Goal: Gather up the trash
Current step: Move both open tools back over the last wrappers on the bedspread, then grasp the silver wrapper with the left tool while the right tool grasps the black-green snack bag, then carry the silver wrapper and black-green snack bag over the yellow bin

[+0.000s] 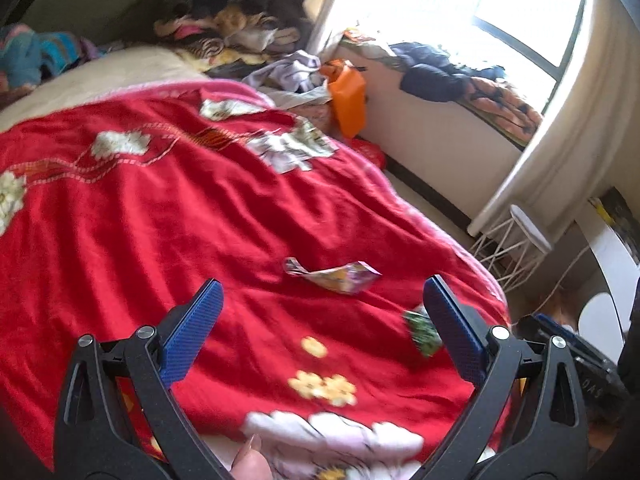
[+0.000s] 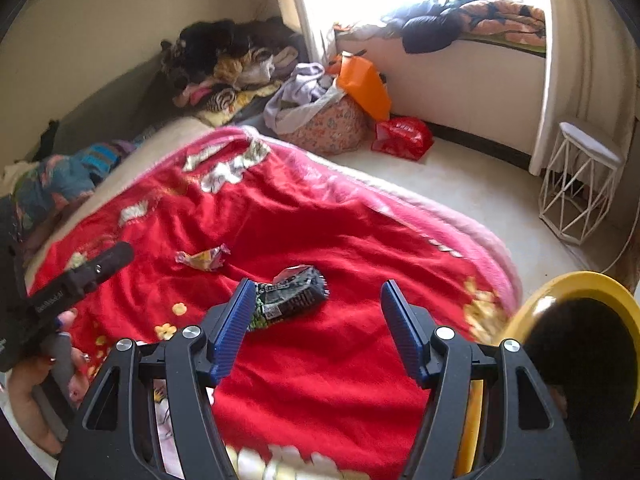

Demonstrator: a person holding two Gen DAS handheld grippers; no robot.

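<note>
Left wrist view shows a bed covered by a red blanket (image 1: 168,216) with white and yellow flowers on it. Clothes (image 1: 232,28) are piled at the far end near the wall, and an orange bag (image 1: 348,100) stands beside the bed under the bright window. A white wire stool (image 1: 516,240) stands on the floor to the right.

In the right wrist view, a yellow bin (image 2: 576,284) with a dark inside is at the lower right, close beside the bed edge.

Two pieces of trash lie on the blanket, near each other but apart. A pale crumpled wrapper (image 1: 336,278) lies flat, ahead of the left gripper (image 1: 322,290). A dark green packet (image 2: 292,296) lies in front of the right gripper (image 2: 318,292), its near end just beside the left finger.

Both grippers have their blue fingers spread apart, with nothing pressed between them. The left gripper's fingers are wider. A fingertip (image 1: 250,460) of the person shows at the bottom edge.
</note>
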